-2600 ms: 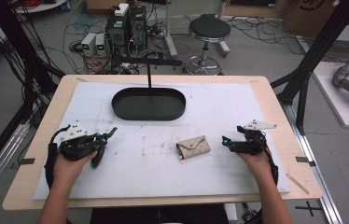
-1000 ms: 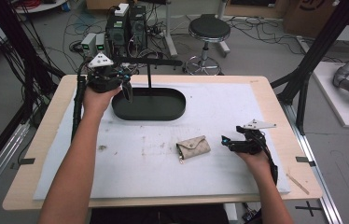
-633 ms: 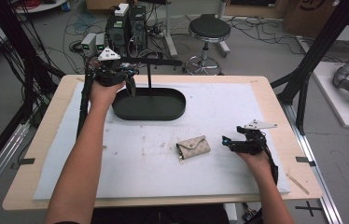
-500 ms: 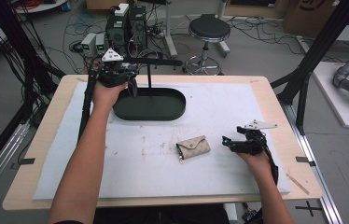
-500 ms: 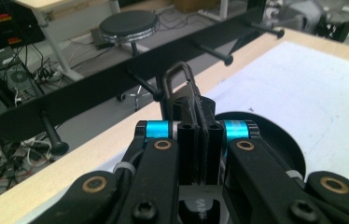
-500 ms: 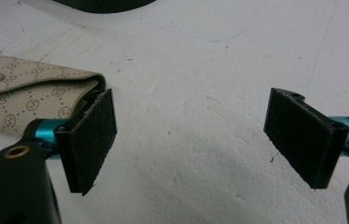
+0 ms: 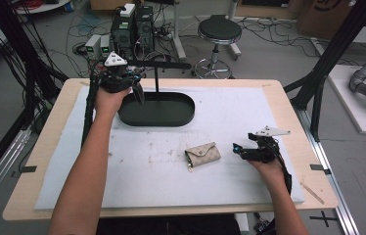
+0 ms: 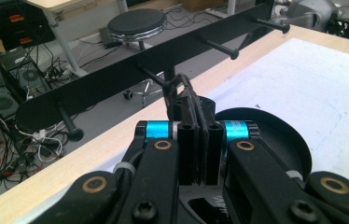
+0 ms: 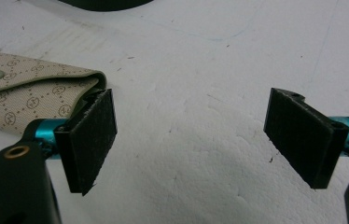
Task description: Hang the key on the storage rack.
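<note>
Overall, the wooden table (image 7: 39, 161) carries a pale mat (image 7: 249, 117) over most of its top, and everything below is placed against the black oval tray (image 7: 164, 115) that sits on the mat at the far middle. From what shows of it, the tray's bottom is bare; whether anything lies under the hand at its left end cannot be told. A thin post stands beside the tray's far edge and bears a black peg rail (image 8: 130, 70), a long flat bar with several short knobbed pegs pointing toward the table. On the floor beyond the tray stand a round stool (image 7: 219, 30) and some computer boxes (image 7: 132, 24) among loose cables.

Nearer the person than the tray, slightly right of it and well apart from it, a small beige patterned pouch (image 7: 203, 155) lies flat on the mat, its flap snapped shut.

At the tray's left end, the left gripper (image 8: 199, 119) is raised just above the rim and close under the peg rail. Its jaws are pressed together with no gap, and the left gripper view shows a thin dark loop pinched between the pads, standing up close to one of the pegs; what the loop belongs to cannot be made out.

Further right than the pouch, the right gripper (image 9: 191, 140) rests low on the mat with its jaws spread wide and nothing between them. One pad (image 9: 91, 140) sits just beside the pouch's corner.
</note>
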